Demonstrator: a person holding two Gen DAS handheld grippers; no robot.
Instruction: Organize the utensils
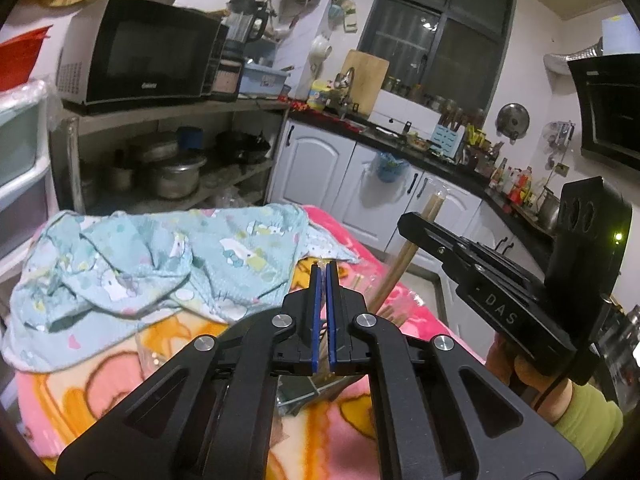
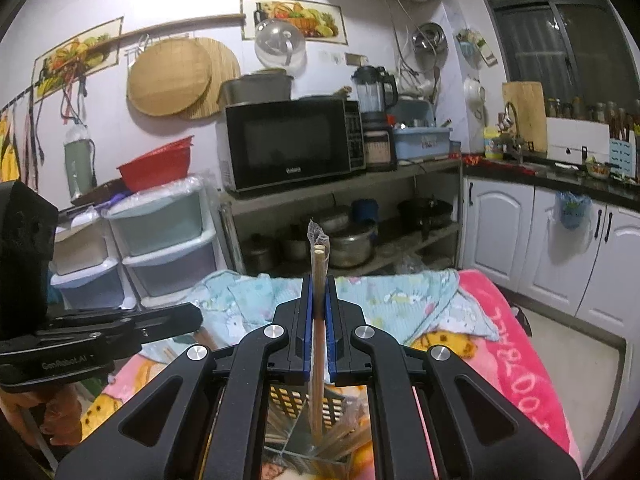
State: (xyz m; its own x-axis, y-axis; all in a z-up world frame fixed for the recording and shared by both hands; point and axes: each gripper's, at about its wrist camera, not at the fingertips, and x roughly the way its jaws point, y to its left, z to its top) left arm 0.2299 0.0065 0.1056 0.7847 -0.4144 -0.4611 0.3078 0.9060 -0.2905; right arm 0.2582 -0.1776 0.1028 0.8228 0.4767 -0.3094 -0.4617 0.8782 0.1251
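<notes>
My right gripper is shut on a pair of wooden chopsticks in a clear plastic sleeve. They stand nearly upright, with their lower ends down in a metal perforated utensil holder that holds several more sticks. In the left wrist view the same chopsticks slant up through the right gripper on the right. My left gripper is shut just above the holder, its blue pads together with only a wisp of clear film showing at the tips. From the right wrist view the left gripper sits low at the left.
A pink cartoon blanket covers the work surface, with a crumpled light blue cloth at its far side. Behind stand a shelf with a microwave and pots, plastic drawers and white cabinets.
</notes>
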